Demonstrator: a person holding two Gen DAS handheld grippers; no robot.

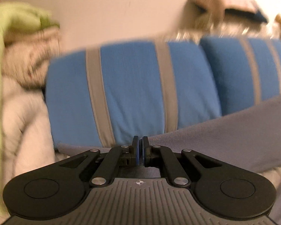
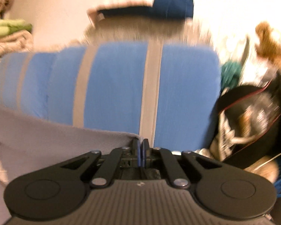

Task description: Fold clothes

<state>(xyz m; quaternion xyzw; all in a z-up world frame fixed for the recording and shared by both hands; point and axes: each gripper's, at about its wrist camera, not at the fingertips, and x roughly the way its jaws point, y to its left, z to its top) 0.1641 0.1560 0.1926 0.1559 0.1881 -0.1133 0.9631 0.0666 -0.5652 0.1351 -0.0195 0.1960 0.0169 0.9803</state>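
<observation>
Two grippers are in your hands, and both are pinched nearly closed on the same grey garment. Your left gripper (image 1: 140,146) has its blue pads pressed together with only a sliver showing between them, and the edge of the grey garment (image 1: 224,131) meets the fingertips there, then runs out to the right and upward as a broad, taut sheet. Your right gripper (image 2: 140,148) is closed the same way, biting a small folded corner of the grey garment (image 2: 46,142), which spreads away to the left and down past the gripper body.

Beyond both sets of fingers, the cloth hangs in front of a blue cushion with grey stripes (image 1: 133,86), seen again from the right wrist as the blue cushion (image 2: 118,86) filling the middle of the view. To the left of it in the left wrist view lies a heap of cream fabric (image 1: 26,101) with a lime-green cloth (image 1: 13,18) draped over the top. To the right of the cushion in the right wrist view sits a black bag with red trim (image 2: 252,116), and above that a tan plush toy (image 2: 269,45). Both views are motion-blurred, so finer detail cannot be made out.
</observation>
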